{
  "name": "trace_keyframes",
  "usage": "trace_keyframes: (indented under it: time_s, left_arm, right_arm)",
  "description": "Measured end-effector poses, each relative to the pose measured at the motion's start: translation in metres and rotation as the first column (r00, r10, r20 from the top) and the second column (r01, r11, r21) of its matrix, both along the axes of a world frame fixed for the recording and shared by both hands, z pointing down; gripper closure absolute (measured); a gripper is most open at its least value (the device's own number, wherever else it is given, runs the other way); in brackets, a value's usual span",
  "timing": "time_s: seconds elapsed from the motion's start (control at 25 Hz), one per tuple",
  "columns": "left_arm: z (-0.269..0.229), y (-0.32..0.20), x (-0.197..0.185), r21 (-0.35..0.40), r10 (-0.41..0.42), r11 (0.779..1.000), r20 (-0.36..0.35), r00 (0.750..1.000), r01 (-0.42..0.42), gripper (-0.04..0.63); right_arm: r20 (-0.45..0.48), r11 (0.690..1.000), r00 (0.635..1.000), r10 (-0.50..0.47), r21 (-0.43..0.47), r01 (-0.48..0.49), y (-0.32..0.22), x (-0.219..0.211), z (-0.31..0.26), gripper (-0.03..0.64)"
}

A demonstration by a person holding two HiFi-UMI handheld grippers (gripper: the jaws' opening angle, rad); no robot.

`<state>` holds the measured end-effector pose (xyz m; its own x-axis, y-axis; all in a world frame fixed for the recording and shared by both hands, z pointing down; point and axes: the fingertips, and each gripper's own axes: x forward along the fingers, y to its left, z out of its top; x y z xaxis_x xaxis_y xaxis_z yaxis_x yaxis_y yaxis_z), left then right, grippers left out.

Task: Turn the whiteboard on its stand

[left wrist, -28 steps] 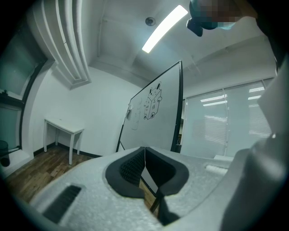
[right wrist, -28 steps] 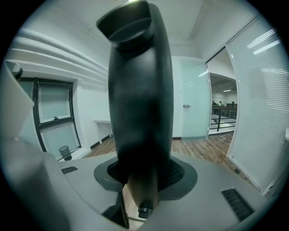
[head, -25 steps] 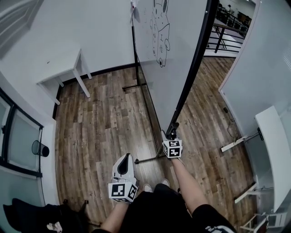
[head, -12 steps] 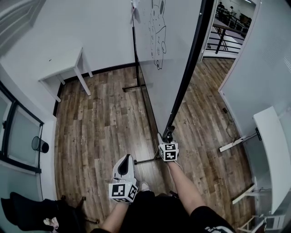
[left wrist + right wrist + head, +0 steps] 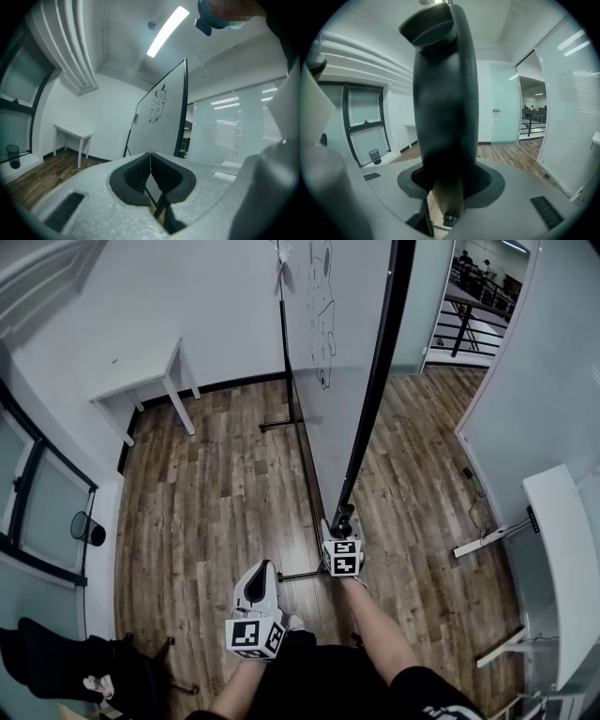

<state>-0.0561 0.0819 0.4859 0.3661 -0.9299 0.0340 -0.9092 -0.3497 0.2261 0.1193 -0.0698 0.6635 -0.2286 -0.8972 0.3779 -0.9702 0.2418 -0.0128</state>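
2 grippers of white, grainy plastic sit nearest the person, each carrying a cube of black-and-white square markers. The left gripper (image 5: 150,161) hangs free over the floor, well to the left of the board. Its 2 dark, ribbed pads are pressed together with nothing between them.

The right gripper (image 5: 447,180) is clamped on the whiteboard's black frame (image 5: 445,103). This smooth, rounded edge rail fills the gap between the textured pads, which are parted by the rail's thickness and pressed against it. In the head view the grip is low on the near edge of the board.

The whiteboard (image 5: 328,427) stands nearly edge-on to the person and runs away from them down the middle of the room. Its glossy white face points left. On that face is a black line drawing of a cartoon figure with some marks beside it, too small to read.

The thin black tube stand (image 5: 281,424) rests on a brown wood-plank floor (image 5: 216,502).

Farther left, a plain white table (image 5: 145,371) stands against the white wall, and a dark mesh wastebasket (image 5: 87,529) sits by the window. At the right edge lies a long white desk (image 5: 562,540). Beyond the board, a black railing (image 5: 464,329) shows through the doorway.
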Motion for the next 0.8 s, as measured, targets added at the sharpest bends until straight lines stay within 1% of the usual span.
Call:
trace_keyframes:
  time_s: [0.28,0.52,0.8]
  left_arm:
    - [0.007,0.034,0.007,-0.014,-0.026,1.0,0.005,1.0,0.026,0.577]
    - [0.009,0.066,0.021,-0.011,-0.04,0.999,0.005,0.999,0.04,0.577]
    - [0.012,0.107,0.02,-0.013,-0.072,0.997,-0.002,0.997,0.072,0.577]
  right_arm:
    - [0.002,1.0,1.0,-0.022,0.009,0.022,0.029,-0.001,0.0,0.453]
    - [-0.001,0.999,0.999,-0.039,0.017,0.039,0.059,0.001,0.0,0.453]
    - [-0.002,0.998,0.999,-0.054,0.017,0.054,0.096,-0.002,0.002,0.453]
